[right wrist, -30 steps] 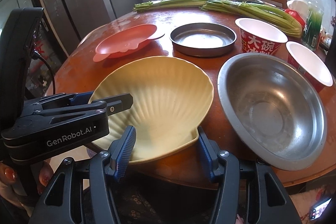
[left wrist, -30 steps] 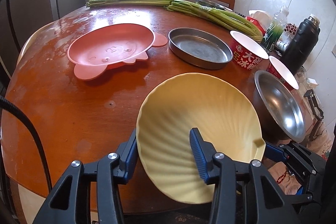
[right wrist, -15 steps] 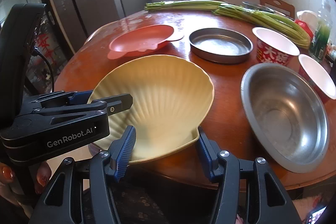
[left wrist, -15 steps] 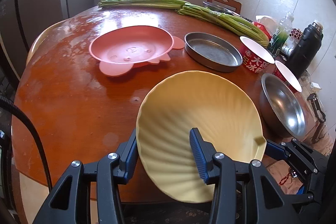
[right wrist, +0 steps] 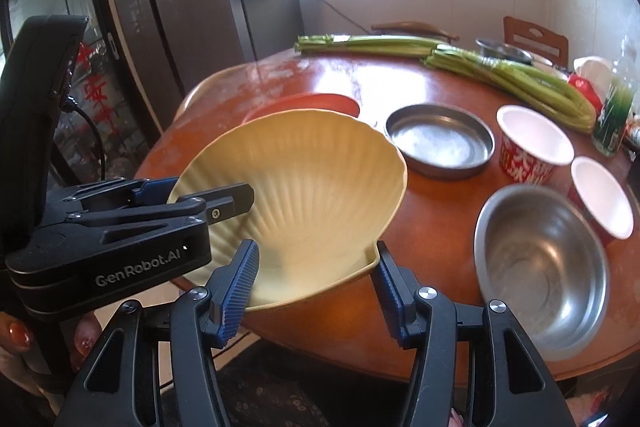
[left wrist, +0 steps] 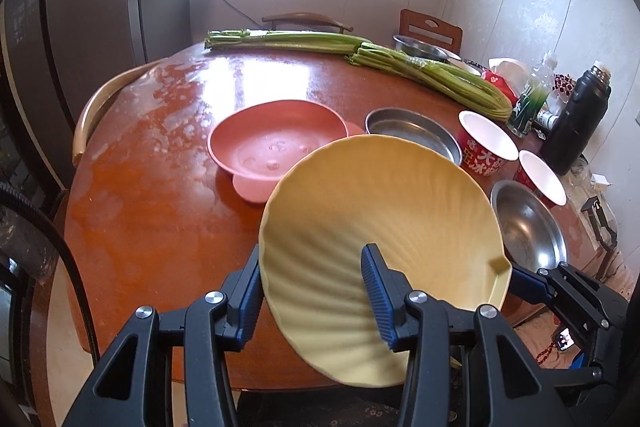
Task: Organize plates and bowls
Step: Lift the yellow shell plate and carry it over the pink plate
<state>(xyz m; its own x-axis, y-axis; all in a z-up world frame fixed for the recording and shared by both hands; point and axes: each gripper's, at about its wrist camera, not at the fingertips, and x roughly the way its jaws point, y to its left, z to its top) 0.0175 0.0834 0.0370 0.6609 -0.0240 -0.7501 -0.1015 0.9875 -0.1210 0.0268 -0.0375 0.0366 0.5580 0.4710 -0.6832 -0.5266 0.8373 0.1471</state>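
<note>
Both hand-held grippers pinch the yellow shell plate [left wrist: 380, 211]: the left hand-held gripper [left wrist: 310, 291] clamps its near-left rim, while the right hand-held gripper [right wrist: 316, 283] grips the hinge end. Compared with a second ago, the plate has risen off the desk [left wrist: 160, 211] and now hangs tilted above its near edge, partly in front of the pink plate [left wrist: 276, 143]. That suggests it is being carried to stack there, though the steel bowl [right wrist: 540, 259] is also close.

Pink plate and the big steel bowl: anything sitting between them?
Only the lifted yellow shell plate, held by both grippers, between the pink plate and steel bowl; clearest in the left wrist view.
</note>
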